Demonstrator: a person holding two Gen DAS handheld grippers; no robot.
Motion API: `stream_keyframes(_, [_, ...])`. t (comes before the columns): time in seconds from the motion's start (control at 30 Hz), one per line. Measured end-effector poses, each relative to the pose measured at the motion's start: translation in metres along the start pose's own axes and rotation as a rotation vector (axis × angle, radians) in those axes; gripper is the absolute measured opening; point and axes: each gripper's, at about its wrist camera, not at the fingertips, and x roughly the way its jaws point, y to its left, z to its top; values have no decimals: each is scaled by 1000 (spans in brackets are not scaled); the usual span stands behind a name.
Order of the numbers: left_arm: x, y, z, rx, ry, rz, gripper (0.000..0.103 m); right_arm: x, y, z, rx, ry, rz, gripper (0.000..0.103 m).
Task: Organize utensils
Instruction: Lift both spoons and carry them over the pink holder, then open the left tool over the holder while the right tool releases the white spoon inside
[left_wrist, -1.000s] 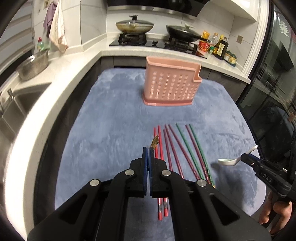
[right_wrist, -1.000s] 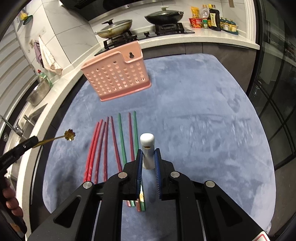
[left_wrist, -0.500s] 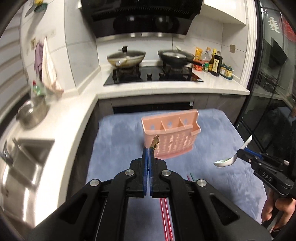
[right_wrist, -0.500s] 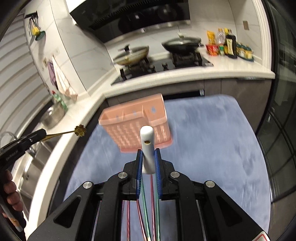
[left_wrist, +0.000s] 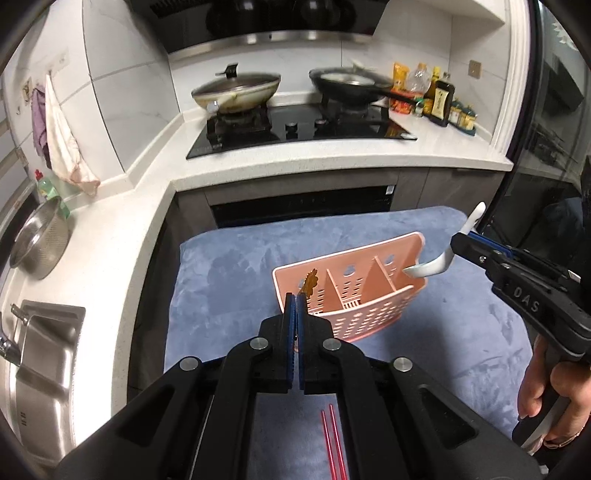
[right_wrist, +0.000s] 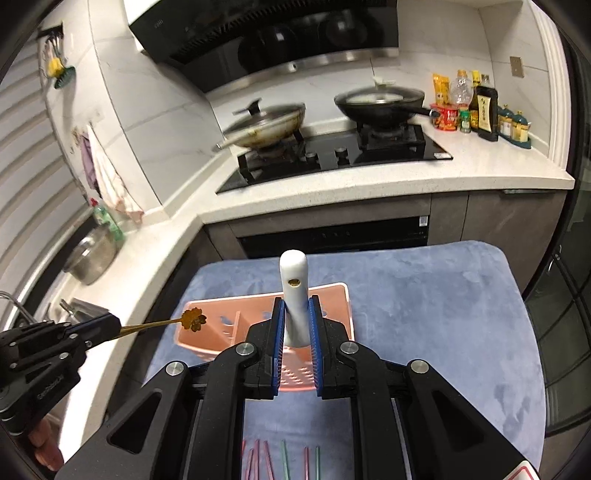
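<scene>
A pink perforated utensil basket with three compartments stands on the blue mat; it also shows in the right wrist view. My left gripper is shut on a thin gold utensil with a flower-shaped end, held over the basket's left compartment; the utensil shows in the right wrist view. My right gripper is shut on a white ceramic spoon, handle up. In the left wrist view the spoon's bowl hangs at the basket's right compartment.
Red chopsticks and green ones lie on the mat near me. A white counter with a sink and steel colander runs along the left. A stove with two pans stands behind.
Both grippers have risen and moved forward with their utensils, from over the chopsticks to above the basket. The basket now appears close below both grippers.
</scene>
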Motion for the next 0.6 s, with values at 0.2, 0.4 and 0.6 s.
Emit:
stream_keyframes(0.2, [30, 10, 2, -40, 48, 1, 1, 41, -14, -6, 15, 68, -29, 12])
stream_keyframes(0.4, [42, 20, 3, -91, 31, 11, 5, 51, -12, -11, 5, 68, -35, 15])
stream_keyframes(0.6, [36, 26, 3, -133, -24, 42, 43, 41, -10, -12, -5, 51, -43, 21])
